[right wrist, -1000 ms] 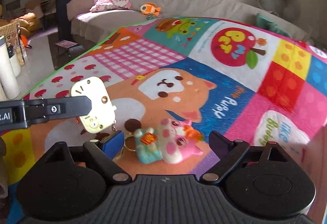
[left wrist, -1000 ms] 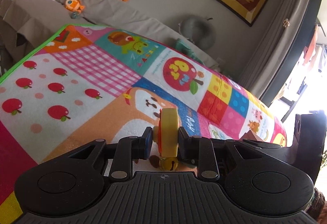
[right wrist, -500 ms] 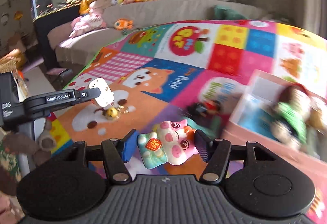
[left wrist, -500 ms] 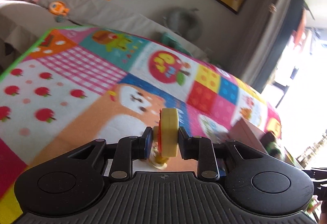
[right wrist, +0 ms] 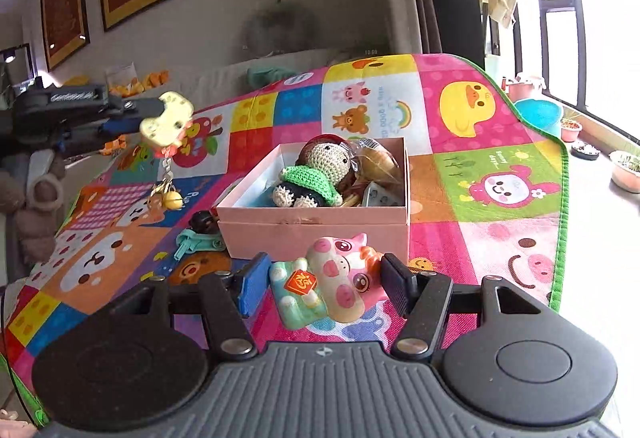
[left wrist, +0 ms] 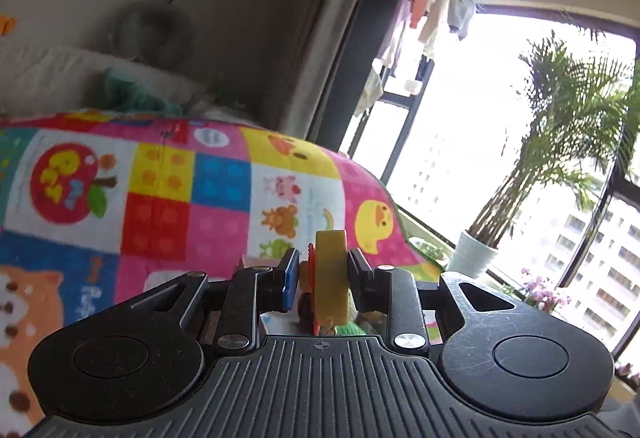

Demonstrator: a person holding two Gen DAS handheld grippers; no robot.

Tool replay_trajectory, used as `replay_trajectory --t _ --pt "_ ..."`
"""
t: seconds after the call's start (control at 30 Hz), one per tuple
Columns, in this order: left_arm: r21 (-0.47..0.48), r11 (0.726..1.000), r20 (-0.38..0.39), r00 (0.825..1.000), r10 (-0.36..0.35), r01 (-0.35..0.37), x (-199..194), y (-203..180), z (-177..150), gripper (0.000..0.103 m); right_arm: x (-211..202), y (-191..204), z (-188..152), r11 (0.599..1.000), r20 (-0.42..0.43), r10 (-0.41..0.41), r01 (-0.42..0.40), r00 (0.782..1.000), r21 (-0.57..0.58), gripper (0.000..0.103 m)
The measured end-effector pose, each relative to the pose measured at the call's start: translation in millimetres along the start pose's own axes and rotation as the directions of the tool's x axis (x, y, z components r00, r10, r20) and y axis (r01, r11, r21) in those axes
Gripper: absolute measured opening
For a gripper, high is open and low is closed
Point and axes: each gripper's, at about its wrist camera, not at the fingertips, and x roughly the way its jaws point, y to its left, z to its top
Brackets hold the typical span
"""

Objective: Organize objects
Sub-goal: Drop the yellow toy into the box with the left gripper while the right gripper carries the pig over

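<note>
Probably living room: sofa, playmat.

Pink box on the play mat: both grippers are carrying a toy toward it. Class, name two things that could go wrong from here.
1. The pink box already holds a crochet doll and other items, so the pig toy in the right gripper may not settle inside.
2. The yellow keychain in the left gripper trails a chain and bell that might snag the box rim.

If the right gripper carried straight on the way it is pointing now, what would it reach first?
Most likely the near wall of the pink box: the right gripper, holding the pig toy, points straight at it, though depth is uncertain.
</note>
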Motion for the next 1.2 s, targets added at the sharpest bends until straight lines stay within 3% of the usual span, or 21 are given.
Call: replay_trajectory --t 0.1,0.23,0.3,0.37,0.5,0.67,0.77,0.87,1.0,1.13,1.2 --pt "0.028 0.999 -0.020 0.999 0.028 -0.027 52 -8 11 0.030 1 -4 -5 1.000 0.022 0.007 -0.007 1.000 0.014 0.061" --pt "0.023 0.998 -0.130 0.990 0.063 -0.060 118 -4 9 0.030 1 -10 -12 0.999 0.022 0.010 -0.011 1.000 0.035 0.061" --pt "0.000 0.995 -0.163 0.981 0.101 -0.102 135 2 1 0.030 2 -15 -15 0.999 0.017 0.001 -0.002 1.000 0.043 0.061" --pt "-0.022 0.995 -0.171 0.981 0.095 -0.100 138 8 -6 0.029 3 -21 -18 0.998 0.010 -0.010 0.009 1.000 0.054 0.061" --pt "-0.036 0.998 -0.166 0.985 0.052 -0.059 115 13 -19 0.029 9 -28 -23 0.997 -0.013 -0.024 0.025 1.000 0.073 0.061" --pt "-0.013 1.000 -0.162 0.987 -0.012 0.010 48 15 -49 0.030 18 -27 -24 0.996 -0.043 -0.008 0.012 0.999 0.090 0.061" --pt "0.017 1.000 -0.198 0.980 -0.016 0.020 13 17 -79 0.030 25 -23 -22 0.996 -0.065 0.004 0.002 0.998 0.086 0.061" --pt "-0.012 1.000 -0.247 0.969 -0.014 0.011 -9 27 -108 0.030 31 -17 -14 0.998 -0.076 -0.001 0.006 0.997 0.064 0.061" --pt "-0.075 0.997 -0.239 0.971 -0.021 0.003 -21 44 -133 0.029 40 -9 16 1.000 -0.056 -0.012 0.014 0.998 0.026 0.061" --pt "-0.132 0.991 -0.174 0.985 -0.020 -0.003 -30 53 -132 0.027 59 -9 70 0.999 -0.029 -0.023 0.025 0.999 0.040 0.061" --pt "-0.160 0.987 -0.179 0.984 -0.013 -0.016 -29 57 -132 0.027 76 -13 100 0.997 -0.017 -0.033 0.034 0.999 0.068 0.061"
